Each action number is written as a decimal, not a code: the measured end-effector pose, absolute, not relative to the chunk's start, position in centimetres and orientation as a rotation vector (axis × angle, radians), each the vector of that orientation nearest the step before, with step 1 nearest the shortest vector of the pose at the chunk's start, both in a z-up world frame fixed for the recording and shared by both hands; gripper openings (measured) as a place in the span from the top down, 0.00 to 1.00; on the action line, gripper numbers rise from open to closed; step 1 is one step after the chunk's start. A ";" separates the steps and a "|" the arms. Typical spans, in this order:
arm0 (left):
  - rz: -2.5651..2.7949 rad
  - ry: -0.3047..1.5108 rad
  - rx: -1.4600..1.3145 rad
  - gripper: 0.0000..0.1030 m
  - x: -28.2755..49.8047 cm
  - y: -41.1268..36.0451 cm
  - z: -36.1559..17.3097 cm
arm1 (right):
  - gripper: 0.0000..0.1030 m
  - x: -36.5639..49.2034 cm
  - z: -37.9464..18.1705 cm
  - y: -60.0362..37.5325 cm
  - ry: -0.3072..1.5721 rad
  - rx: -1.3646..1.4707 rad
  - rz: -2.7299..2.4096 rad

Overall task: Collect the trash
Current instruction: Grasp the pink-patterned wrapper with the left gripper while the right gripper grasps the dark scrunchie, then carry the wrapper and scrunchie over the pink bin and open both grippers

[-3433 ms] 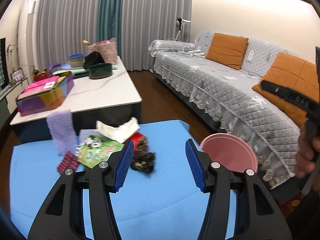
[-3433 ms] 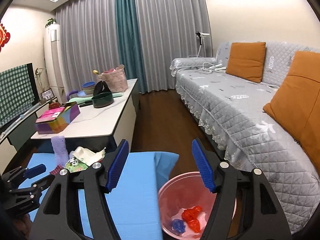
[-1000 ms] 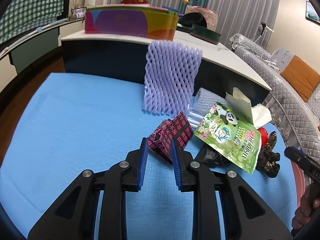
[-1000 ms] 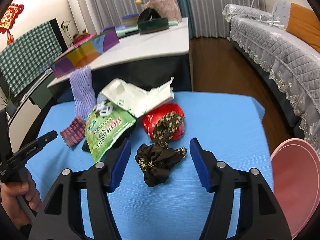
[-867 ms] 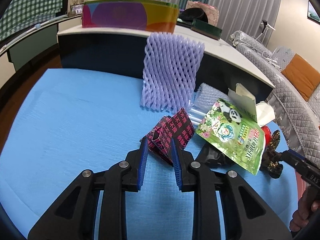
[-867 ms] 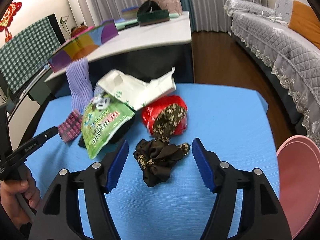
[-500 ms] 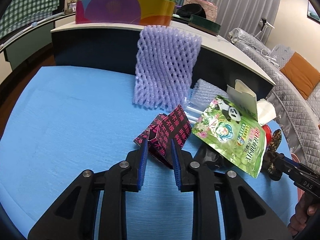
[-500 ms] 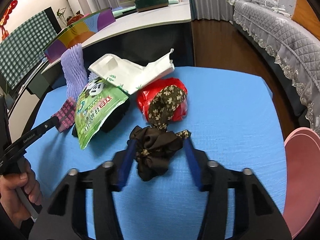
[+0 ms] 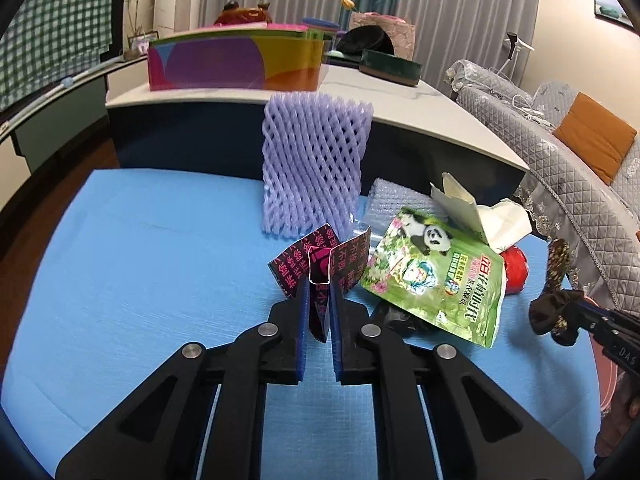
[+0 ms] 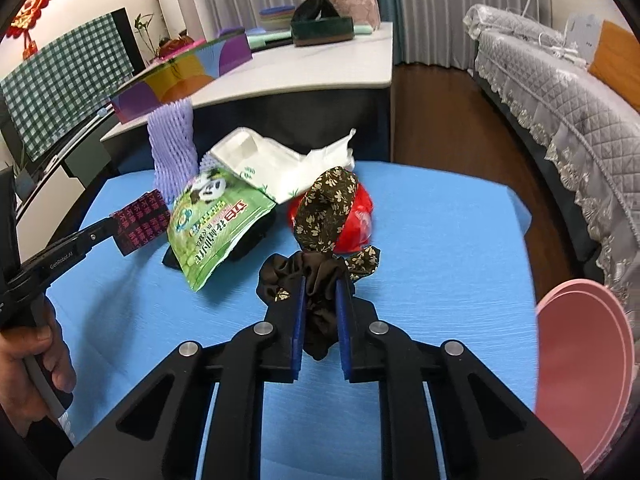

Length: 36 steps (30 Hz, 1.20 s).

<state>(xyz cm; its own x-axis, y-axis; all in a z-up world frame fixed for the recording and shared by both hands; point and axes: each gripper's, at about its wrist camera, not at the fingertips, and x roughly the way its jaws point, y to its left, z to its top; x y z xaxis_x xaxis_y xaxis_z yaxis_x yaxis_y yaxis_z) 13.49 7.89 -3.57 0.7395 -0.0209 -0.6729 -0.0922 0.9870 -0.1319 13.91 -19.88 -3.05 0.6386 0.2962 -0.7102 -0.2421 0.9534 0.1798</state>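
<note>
Two grippers are in view, one per hand. The left gripper [image 9: 319, 312] has its jaws closing, with one dark wrapper [image 9: 320, 266] printed in pink characters clamped between the blue pads. The wrapper stands folded, its two flaps spread above the fingertips. The right gripper [image 10: 320, 312] has its jaws closing on one brown floral scrunchie [image 10: 320, 276]; the fabric bunches between the pads and its long tail rises toward 12 o'clock.

The blue counter [image 9: 140, 248] carries the remaining trash, counted as follows:
- One purple foam net sleeve [image 9: 314, 172], upright, at 12 o'clock from the left gripper.
- One green panda-print pouch [image 9: 436, 276], at 2 o'clock from the left gripper, lying over one black item [image 10: 248, 250] whose kind cannot be told.
- One crumpled white carton [image 10: 276, 164], behind the pouch.
- One red bag [image 10: 356, 220], partly hidden behind the scrunchie's tail.
- One clear bubble-wrap piece [image 9: 396, 200], beside the foam sleeve.

One pink bin [image 10: 580, 368] sits off the counter edge at 3 o'clock from the right gripper. One hand [image 10: 28, 372] grips the left gripper's handle.
</note>
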 end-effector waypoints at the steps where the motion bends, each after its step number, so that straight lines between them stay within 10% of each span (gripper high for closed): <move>1: 0.043 0.734 -0.158 0.91 13.3 7.9 -3.4 | 0.85 13.5 -2.7 -20.1 0.812 0.069 0.304; 36: -0.128 0.606 -0.058 0.91 9.2 -1.0 1.5 | 0.85 5.5 5.1 -29.2 0.599 0.134 0.172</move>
<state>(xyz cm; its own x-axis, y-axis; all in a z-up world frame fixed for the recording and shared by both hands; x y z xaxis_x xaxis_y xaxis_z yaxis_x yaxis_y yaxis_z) 9.22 -0.97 1.47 0.8140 -0.1374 -0.5644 0.1032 0.9904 -0.0923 5.48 -29.21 5.15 0.8125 0.1992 -0.5478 -0.1216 0.9770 0.1750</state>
